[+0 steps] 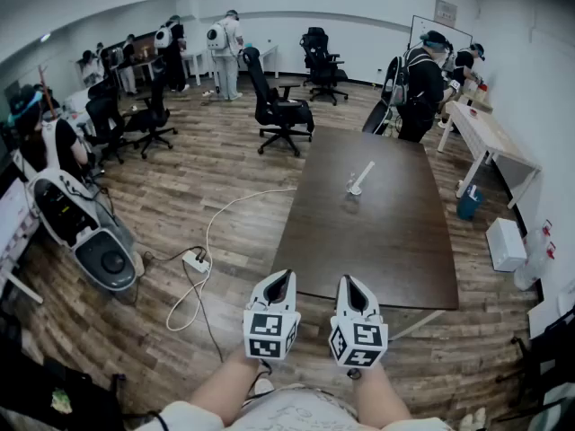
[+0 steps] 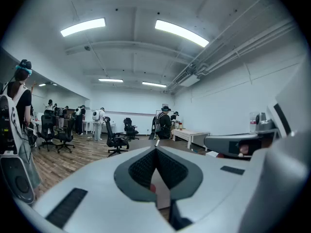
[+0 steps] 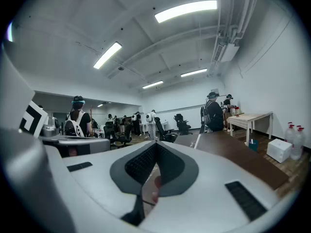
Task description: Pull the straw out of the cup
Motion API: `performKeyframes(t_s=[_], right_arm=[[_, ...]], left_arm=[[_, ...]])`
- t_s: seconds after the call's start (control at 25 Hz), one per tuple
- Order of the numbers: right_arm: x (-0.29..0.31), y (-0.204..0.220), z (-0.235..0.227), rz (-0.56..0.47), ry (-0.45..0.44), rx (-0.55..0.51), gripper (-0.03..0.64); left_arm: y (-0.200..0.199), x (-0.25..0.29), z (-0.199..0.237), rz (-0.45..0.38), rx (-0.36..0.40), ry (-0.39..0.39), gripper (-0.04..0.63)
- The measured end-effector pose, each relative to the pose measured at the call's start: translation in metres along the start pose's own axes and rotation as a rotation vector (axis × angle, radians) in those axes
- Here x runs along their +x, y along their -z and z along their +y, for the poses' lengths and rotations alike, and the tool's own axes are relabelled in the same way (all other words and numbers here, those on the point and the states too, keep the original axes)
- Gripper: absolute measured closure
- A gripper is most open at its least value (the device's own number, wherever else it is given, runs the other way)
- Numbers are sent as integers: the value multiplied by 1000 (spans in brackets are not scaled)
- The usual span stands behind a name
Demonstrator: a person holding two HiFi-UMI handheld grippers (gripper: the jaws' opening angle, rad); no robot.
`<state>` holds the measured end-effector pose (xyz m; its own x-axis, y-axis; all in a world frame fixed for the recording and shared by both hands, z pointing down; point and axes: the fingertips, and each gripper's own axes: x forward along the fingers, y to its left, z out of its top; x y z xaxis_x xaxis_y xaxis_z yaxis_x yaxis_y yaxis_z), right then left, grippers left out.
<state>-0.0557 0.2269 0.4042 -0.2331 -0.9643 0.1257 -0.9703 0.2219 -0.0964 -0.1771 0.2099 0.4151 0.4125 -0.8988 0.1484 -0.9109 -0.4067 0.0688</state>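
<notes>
straw (image 1: pixel 366 172) leans in the cup (image 1: pixel 354 188) on the table (image 1: pixel 395 250), well apart from my left gripper (image 1: pixel 280 282) and right gripper (image 1: pixel 351 285), both pressed together on nothing.

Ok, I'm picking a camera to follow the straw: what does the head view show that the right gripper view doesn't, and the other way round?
Head view only: the cup from above, the power strip on the floor. Right gripper view only: the right hand-held gripper close up, jaws shut on nothing, and ceiling lights. Both: the dark table and the straw, tiny in the gripper view.
</notes>
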Motion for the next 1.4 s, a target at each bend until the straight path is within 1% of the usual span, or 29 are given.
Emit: performKeyframes(t_s=[0.12, 0.32, 0.44, 0.68, 0.8, 0.92, 1.08, 1.16, 1.24, 1.4], right_arm=[[2, -1, 0, 1, -2, 5, 609], [2, -4, -3, -16, 8, 54, 607], [4, -5, -1, -21, 24, 48, 607], [13, -4, 22, -10, 38, 22, 607], [19, -2, 37, -12, 58, 20, 607], [24, 1, 52, -20, 83, 17, 607], [27, 7, 67, -25, 139, -15, 607], [25, 9, 69, -21, 172, -32, 607], [24, 8, 68, -23, 194, -22, 607], [25, 7, 62, -35, 219, -5, 607]], left_arm=[[-3, 3, 0, -4, 4, 7, 595], [-7, 5, -2, -8, 5, 23, 595], [-6, 6, 1, -10, 5, 32, 595], [-10, 6, 21, -19, -1, 50, 595], [-9, 3, 37, -22, 1, 63, 595], [-4, 1, 51, -13, -13, 96, 595], [3, 0, 66, -11, -27, 143, 595], [8, 0, 71, -4, -38, 153, 595], [9, 2, 73, 5, -48, 160, 595], [8, 7, 70, 3, -40, 182, 595]])
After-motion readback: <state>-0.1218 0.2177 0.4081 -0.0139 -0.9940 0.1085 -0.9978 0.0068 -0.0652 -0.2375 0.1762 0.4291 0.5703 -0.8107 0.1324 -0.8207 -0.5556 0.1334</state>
